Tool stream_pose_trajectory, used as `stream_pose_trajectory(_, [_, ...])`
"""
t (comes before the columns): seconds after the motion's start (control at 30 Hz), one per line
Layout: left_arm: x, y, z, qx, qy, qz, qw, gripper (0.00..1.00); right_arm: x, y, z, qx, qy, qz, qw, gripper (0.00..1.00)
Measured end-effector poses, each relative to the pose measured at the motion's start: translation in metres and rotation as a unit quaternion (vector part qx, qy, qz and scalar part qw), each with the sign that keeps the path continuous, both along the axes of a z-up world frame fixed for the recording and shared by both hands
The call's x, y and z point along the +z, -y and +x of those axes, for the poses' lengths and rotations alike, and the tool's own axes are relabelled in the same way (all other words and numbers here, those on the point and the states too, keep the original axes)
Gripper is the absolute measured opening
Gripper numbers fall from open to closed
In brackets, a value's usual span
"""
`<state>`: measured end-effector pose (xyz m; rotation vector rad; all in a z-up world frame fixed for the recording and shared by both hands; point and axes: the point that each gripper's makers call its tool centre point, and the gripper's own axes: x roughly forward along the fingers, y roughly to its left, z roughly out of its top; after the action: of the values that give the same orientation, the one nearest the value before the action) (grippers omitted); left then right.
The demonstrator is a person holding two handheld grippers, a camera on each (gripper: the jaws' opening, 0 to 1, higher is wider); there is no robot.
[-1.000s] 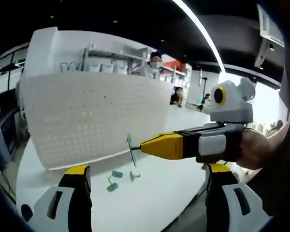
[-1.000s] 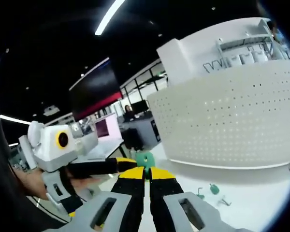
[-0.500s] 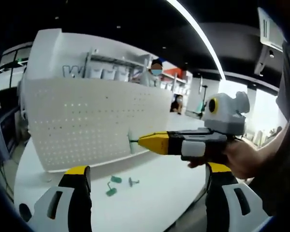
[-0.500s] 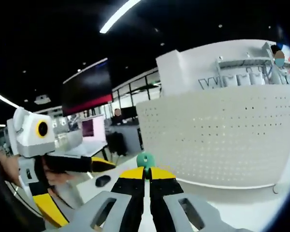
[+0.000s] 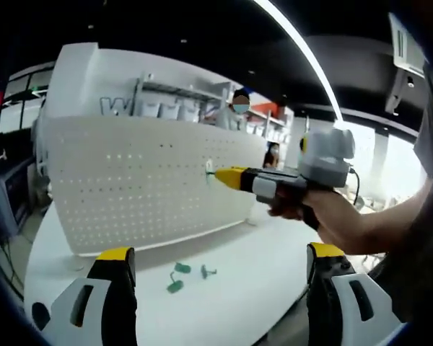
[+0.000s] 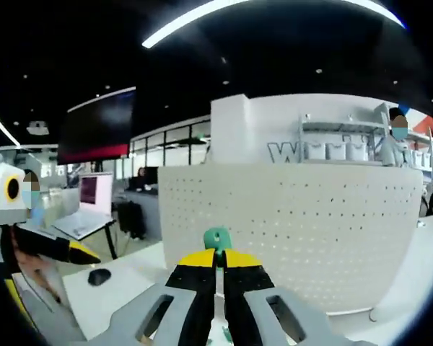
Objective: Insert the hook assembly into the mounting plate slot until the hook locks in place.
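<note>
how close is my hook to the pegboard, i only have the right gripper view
observer: In the left gripper view, the right gripper has its tip right at the pegboard. The hook meets the board face in the upper rows; I cannot tell whether it is seated.
operator: is the left gripper carrying anything
observer: No. The left gripper has its jaws wide apart with nothing between them.
operator: where are the spares
observer: A few loose green hooks lie on the white table in front of the board, below the spot you are pressing.
</note>
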<state>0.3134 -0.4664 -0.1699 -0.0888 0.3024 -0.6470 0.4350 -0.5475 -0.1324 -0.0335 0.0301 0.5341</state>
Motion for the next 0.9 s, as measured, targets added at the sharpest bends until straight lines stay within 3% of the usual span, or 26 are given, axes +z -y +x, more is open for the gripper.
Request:
stream_pose_trajectory(0.63, [-0.009, -0.005, 0.004, 0.006, -0.013, 0.004, 0.9999, 1.00, 0.018, 0.058, 0.066, -0.098, 0.011, 0.029, 0.9947, 0.00])
stream_pose_trajectory(0.9, [-0.008, -0.006, 0.006, 0.009, -0.014, -0.008, 0.9998, 1.00, 0.023, 0.075, 0.084, -0.126, 0.013, 0.032, 0.9915, 0.00])
